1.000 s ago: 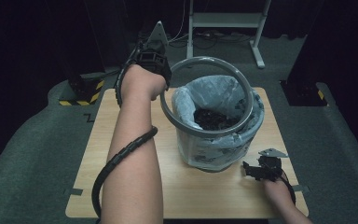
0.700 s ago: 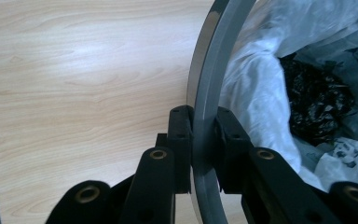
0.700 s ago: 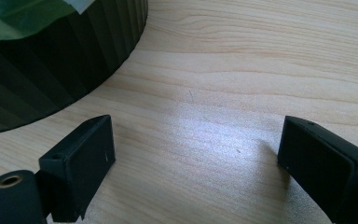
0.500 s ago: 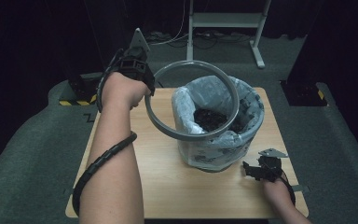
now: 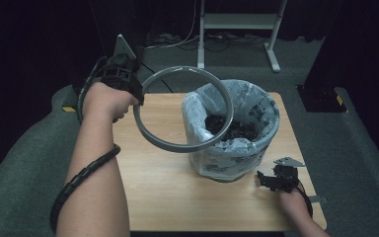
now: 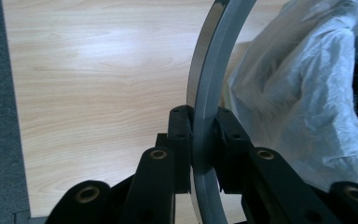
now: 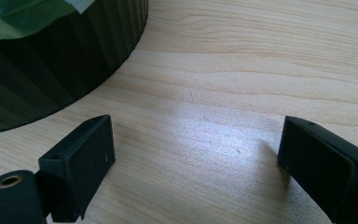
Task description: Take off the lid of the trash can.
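Gripped edge-on between the closed jaws of the left gripper [image 5: 128,81], a grey ring [image 5: 183,109] is held tilted in the air at the table's far left — its right arc overlapping the lined bin [image 5: 232,133]. The narrow pinch could let the ring swing or slip, snagging the loose plastic liner [image 6: 303,93]. The right gripper [image 5: 276,178], jaws wide and empty, rests near the bin's base — too far off for steadying

Light wooden worktop [image 5: 158,197], rectangular, standing on grey carpeted floor [image 5: 24,163]. Near its right edge, a dark ribbed bin [image 5: 227,170] lined with a pale plastic bag [image 5: 256,106]. Close to the near right corner, the right gripper [image 5: 269,178] resting low on the wood.
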`<state>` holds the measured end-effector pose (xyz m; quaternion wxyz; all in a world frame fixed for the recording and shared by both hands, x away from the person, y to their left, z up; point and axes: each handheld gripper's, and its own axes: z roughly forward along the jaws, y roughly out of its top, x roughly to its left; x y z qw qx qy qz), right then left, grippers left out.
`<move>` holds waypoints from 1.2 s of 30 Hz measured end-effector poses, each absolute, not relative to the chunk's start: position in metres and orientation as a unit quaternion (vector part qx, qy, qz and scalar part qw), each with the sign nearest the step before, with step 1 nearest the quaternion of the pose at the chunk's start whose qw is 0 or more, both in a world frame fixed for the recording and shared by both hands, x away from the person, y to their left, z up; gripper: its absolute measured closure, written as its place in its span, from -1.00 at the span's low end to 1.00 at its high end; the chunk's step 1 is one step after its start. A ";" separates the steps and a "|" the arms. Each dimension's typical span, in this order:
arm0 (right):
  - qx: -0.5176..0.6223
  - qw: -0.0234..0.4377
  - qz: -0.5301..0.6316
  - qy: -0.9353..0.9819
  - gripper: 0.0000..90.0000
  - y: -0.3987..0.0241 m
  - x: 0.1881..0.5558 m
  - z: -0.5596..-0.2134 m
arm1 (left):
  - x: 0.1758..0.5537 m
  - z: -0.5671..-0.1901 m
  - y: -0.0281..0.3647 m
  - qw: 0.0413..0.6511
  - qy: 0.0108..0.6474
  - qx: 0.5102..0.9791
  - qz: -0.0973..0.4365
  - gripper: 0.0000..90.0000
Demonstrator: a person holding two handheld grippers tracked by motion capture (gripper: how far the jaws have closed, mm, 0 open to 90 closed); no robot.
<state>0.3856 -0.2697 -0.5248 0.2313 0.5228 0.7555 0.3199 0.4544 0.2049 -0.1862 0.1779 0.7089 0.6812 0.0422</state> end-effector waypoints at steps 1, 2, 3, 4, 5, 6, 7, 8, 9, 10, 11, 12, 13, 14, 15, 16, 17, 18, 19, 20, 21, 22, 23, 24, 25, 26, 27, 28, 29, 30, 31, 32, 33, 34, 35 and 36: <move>0.523 0.232 0.320 0.756 -0.77 -0.270 0.386 -0.525 | 0.454 -0.186 0.208 0.176 0.680 0.710 0.045 0.74; 0.523 0.231 0.320 0.755 -0.77 -0.270 0.386 -0.525 | 0.453 -0.186 0.211 0.178 0.682 0.708 0.043 0.74; 0.523 0.231 0.320 0.756 -0.77 -0.270 0.386 -0.525 | 0.451 -0.185 0.214 0.178 0.683 0.707 0.043 0.74; 0.523 0.232 0.320 0.756 -0.77 -0.270 0.386 -0.525 | 0.450 -0.185 0.217 0.178 0.684 0.706 0.043 0.74; 0.523 0.231 0.320 0.756 -0.77 -0.270 0.386 -0.525 | 0.449 -0.185 0.220 0.178 0.685 0.705 0.046 0.74; 0.523 0.231 0.320 0.756 -0.77 -0.270 0.386 -0.525 | 0.448 -0.185 0.223 0.178 0.687 0.703 0.047 0.74; 0.522 0.232 0.320 0.756 -0.77 -0.270 0.386 -0.525 | 0.447 -0.185 0.225 0.176 0.688 0.703 0.046 0.74; 0.522 0.232 0.320 0.756 -0.77 -0.270 0.386 -0.525 | 0.446 -0.187 0.229 0.178 0.691 0.700 0.045 0.74; 0.522 0.232 0.321 0.755 -0.77 -0.270 0.386 -0.525 | 0.445 -0.188 0.231 0.177 0.691 0.700 0.046 0.74; 0.523 0.232 0.320 0.756 -0.77 -0.270 0.386 -0.525 | 0.445 -0.188 0.231 0.177 0.691 0.700 0.046 0.74; 0.522 0.232 0.321 0.755 -0.77 -0.270 0.386 -0.525 | 0.444 -0.189 0.237 0.178 0.694 0.696 0.044 0.74; 0.523 0.232 0.320 0.756 -0.77 -0.270 0.386 -0.525 | 0.443 -0.190 0.239 0.178 0.696 0.694 0.044 0.74; 0.523 0.232 0.321 0.755 -0.77 -0.270 0.386 -0.525 | 0.442 -0.190 0.241 0.179 0.697 0.693 0.043 0.74; 0.522 0.232 0.320 0.756 -0.77 -0.270 0.386 -0.525 | 0.442 -0.191 0.245 0.178 0.697 0.693 0.043 0.74; 0.522 0.232 0.321 0.755 -0.77 -0.270 0.386 -0.525 | 0.441 -0.192 0.247 0.178 0.699 0.691 0.043 0.74; 0.522 0.232 0.320 0.756 -0.77 -0.270 0.386 -0.525 | 0.441 -0.192 0.247 0.178 0.699 0.691 0.043 0.74; 0.522 0.232 0.321 0.755 -0.77 -0.270 0.386 -0.525 | 0.440 -0.193 0.252 0.176 0.702 0.689 0.041 0.74; 0.522 0.232 0.321 0.756 -0.77 -0.270 0.386 -0.525 | 0.439 -0.194 0.255 0.176 0.702 0.689 0.041 0.74; 0.522 0.232 0.321 0.755 -0.77 -0.270 0.386 -0.525 | 0.438 -0.195 0.258 0.176 0.704 0.687 0.042 0.74; 0.523 0.231 0.321 0.755 -0.77 -0.270 0.386 -0.525 | 0.437 -0.195 0.260 0.177 0.705 0.686 0.042 0.74; 0.523 0.232 0.321 0.755 -0.77 -0.270 0.386 -0.525 | 0.436 -0.196 0.262 0.177 0.706 0.684 0.042 0.74; 0.522 0.232 0.321 0.755 -0.77 -0.270 0.386 -0.525 | 0.435 -0.196 0.266 0.178 0.708 0.682 0.042 0.74; 0.523 0.232 0.320 0.756 -0.77 -0.270 0.386 -0.525 | 0.434 -0.197 0.268 0.179 0.709 0.681 0.041 0.74; 0.522 0.232 0.320 0.756 -0.77 -0.270 0.386 -0.525 | 0.433 -0.198 0.270 0.180 0.710 0.680 0.041 0.74; 0.522 0.232 0.320 0.756 -0.77 -0.270 0.386 -0.525 | 0.432 -0.198 0.273 0.180 0.710 0.679 0.042 0.74; 0.522 0.232 0.321 0.756 -0.77 -0.270 0.386 -0.525 | 0.431 -0.198 0.277 0.180 0.711 0.678 0.042 0.74; 0.522 0.232 0.321 0.756 -0.77 -0.270 0.386 -0.525 | 0.430 -0.198 0.278 0.182 0.713 0.676 0.043 0.74; 0.522 0.232 0.321 0.755 -0.77 -0.270 0.386 -0.525 | 0.429 -0.199 0.281 0.182 0.714 0.675 0.042 0.74; 0.522 0.232 0.320 0.756 -0.77 -0.270 0.386 -0.525 | 0.428 -0.199 0.283 0.183 0.715 0.674 0.044 0.74; 0.522 0.232 0.320 0.756 -0.77 -0.270 0.386 -0.525 | 0.427 -0.199 0.285 0.183 0.715 0.673 0.043 0.74; 0.522 0.232 0.320 0.756 -0.77 -0.270 0.386 -0.525 | 0.427 -0.199 0.288 0.183 0.716 0.672 0.042 0.74; 0.522 0.232 0.321 0.755 -0.77 -0.270 0.386 -0.525 | 0.426 -0.200 0.290 0.184 0.717 0.671 0.042 0.74; 0.522 0.232 0.320 0.756 -0.77 -0.270 0.386 -0.525 | 0.425 -0.200 0.292 0.184 0.719 0.669 0.043 0.74; 0.522 0.232 0.321 0.755 -0.77 -0.270 0.386 -0.525 | 0.424 -0.200 0.294 0.183 0.720 0.668 0.042 0.74; 0.522 0.232 0.320 0.756 -0.77 -0.270 0.386 -0.525 | 0.423 -0.201 0.296 0.183 0.721 0.667 0.043 0.74; 0.522 0.232 0.320 0.756 -0.77 -0.270 0.386 -0.525 | 0.422 -0.201 0.298 0.183 0.722 0.666 0.044 0.74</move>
